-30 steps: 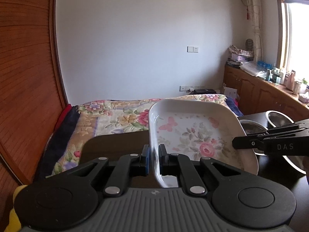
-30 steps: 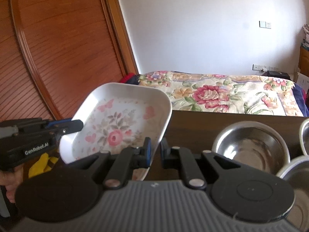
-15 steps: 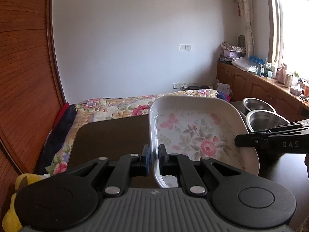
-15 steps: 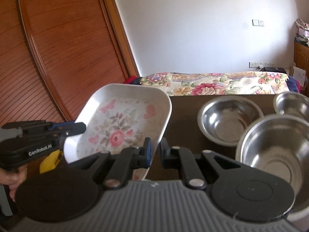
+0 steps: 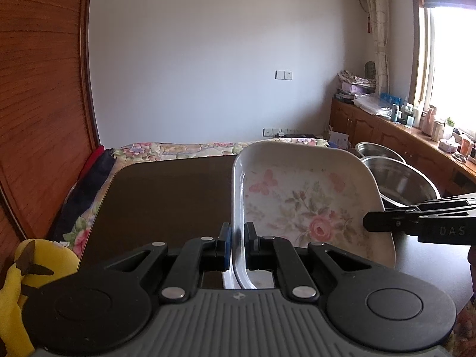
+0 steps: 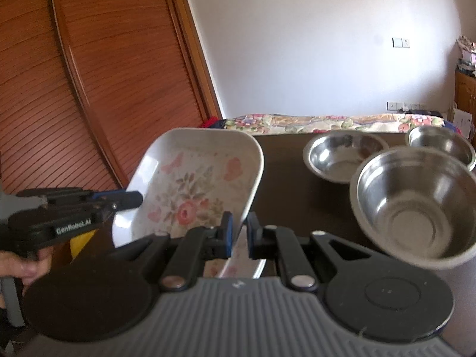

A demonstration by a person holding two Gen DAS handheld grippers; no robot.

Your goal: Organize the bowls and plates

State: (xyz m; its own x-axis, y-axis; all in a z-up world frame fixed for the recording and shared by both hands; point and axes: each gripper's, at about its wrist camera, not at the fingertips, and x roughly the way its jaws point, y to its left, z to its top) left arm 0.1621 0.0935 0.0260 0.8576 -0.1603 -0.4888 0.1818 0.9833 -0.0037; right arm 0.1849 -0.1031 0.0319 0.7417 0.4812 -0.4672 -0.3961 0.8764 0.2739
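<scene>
- Left wrist view: the left gripper [image 5: 237, 245] is clamped on the left rim of the floral dish [image 5: 303, 205], which sits centre-right of the frame, held tilted above the dark table [image 5: 166, 196].
- Right wrist view: the right gripper [image 6: 238, 235] pinches the dish's opposite rim [image 6: 253, 184], at lower centre; its jaws stand almost together on the thin wall.
- Three steel bowls [image 6: 413, 205] stand on the table at the right of that frame, close beside one another.
- The dish looks stiff, glazed and probably slippery, and breakable if dropped; two rim grips on opposite sides seem the sound choice, kept level with each other.
- The bowls look light and hard, best taken by the rim.
</scene>
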